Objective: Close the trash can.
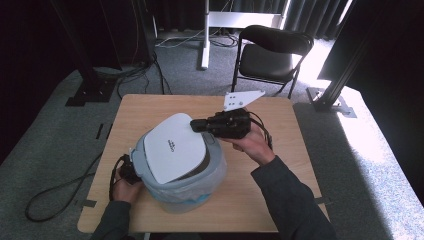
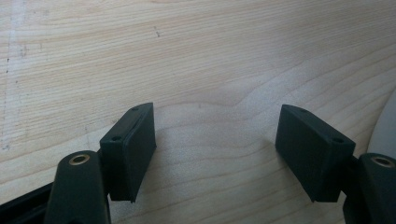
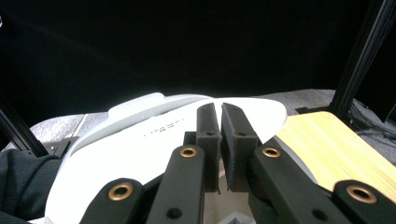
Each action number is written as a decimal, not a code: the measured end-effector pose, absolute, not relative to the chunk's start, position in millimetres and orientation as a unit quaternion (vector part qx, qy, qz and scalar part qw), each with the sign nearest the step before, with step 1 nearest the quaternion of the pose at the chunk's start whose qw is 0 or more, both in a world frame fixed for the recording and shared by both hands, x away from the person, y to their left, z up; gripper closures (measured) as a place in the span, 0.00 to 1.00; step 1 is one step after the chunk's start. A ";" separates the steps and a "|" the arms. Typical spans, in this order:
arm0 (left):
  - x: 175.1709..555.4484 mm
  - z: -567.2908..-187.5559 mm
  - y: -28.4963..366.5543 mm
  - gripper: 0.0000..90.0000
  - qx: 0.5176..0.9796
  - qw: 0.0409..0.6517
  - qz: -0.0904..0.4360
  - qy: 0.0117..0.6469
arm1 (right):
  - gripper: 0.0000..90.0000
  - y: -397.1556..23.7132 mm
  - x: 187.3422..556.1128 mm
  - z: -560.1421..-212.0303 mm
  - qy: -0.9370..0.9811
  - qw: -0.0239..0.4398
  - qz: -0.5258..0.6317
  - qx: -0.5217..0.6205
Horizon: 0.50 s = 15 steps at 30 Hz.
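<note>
A round bin (image 1: pixel 200 192) lined with a pale plastic bag stands on the near left part of the wooden table (image 1: pixel 150 107). Its white lid (image 1: pixel 172 147) lies tilted on top. My right gripper (image 1: pixel 196 125) reaches in from the right, its tips at the lid's far right edge. In the right gripper view the jaws of that gripper (image 3: pixel 219 112) stand shut above the lid (image 3: pixel 140 140), with nothing seen between them. My left gripper (image 1: pixel 127 170) sits low beside the bin's left side. It is open (image 2: pixel 217 135) over bare wood, with the bin's pale edge (image 2: pixel 387 126) at the right.
A black chair (image 1: pixel 270 50) stands behind the table's far right corner. Black frame posts (image 1: pixel 87 70) and cables lie on the grey carpet around the table. Bare wood stretches along the table's far side and right half.
</note>
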<state>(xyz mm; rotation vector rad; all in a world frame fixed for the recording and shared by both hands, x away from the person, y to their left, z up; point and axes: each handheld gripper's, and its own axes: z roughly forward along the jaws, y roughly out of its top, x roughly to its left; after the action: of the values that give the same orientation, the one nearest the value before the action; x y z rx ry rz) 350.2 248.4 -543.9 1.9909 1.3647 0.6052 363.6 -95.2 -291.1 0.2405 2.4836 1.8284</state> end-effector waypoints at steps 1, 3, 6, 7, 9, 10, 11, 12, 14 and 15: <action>350.2 -543.9 248.4 0.32 0.758 0.321 0.230 0.519 | 0.95 -95.2 363.6 -291.1 0.803 0.024 0.591 0.078; 350.2 -543.9 248.4 0.32 0.758 0.320 0.230 0.520 | 0.95 -96.0 363.9 -292.7 0.803 0.023 0.590 0.080; 350.3 -543.9 248.3 0.32 0.758 0.320 0.231 0.520 | 0.95 -96.8 364.5 -294.7 0.803 0.022 0.590 0.080; 350.3 -543.9 248.3 0.32 0.758 0.320 0.230 0.520 | 0.95 -97.0 364.7 -295.1 0.802 0.021 0.591 0.080; 350.3 -543.9 248.2 0.32 0.757 0.321 0.231 0.520 | 0.95 -97.4 364.7 -295.9 0.803 0.019 0.590 0.082; 350.3 -543.9 248.2 0.32 0.757 0.321 0.231 0.520 | 0.95 -97.7 364.9 -296.4 0.803 0.019 0.590 0.082; 350.3 -543.9 248.2 0.32 0.757 0.321 0.231 0.520 | 0.95 -97.8 365.2 -297.0 0.803 0.020 0.590 0.081; 350.4 -543.9 248.2 0.32 0.757 0.321 0.230 0.520 | 0.95 -98.1 365.1 -297.4 0.804 0.019 0.589 0.083; 350.5 -544.0 248.2 0.32 0.757 0.322 0.231 0.520 | 0.95 -98.5 365.5 -298.6 0.804 0.019 0.589 0.083; 350.5 -544.0 248.2 0.32 0.757 0.322 0.231 0.520 | 0.96 -98.6 365.7 -299.1 0.804 0.018 0.589 0.083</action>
<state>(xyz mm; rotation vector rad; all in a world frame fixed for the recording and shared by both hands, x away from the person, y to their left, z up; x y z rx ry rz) 350.5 248.2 -544.0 1.9884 1.3654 0.6054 365.7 -98.6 -299.1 0.2591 2.4951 1.8292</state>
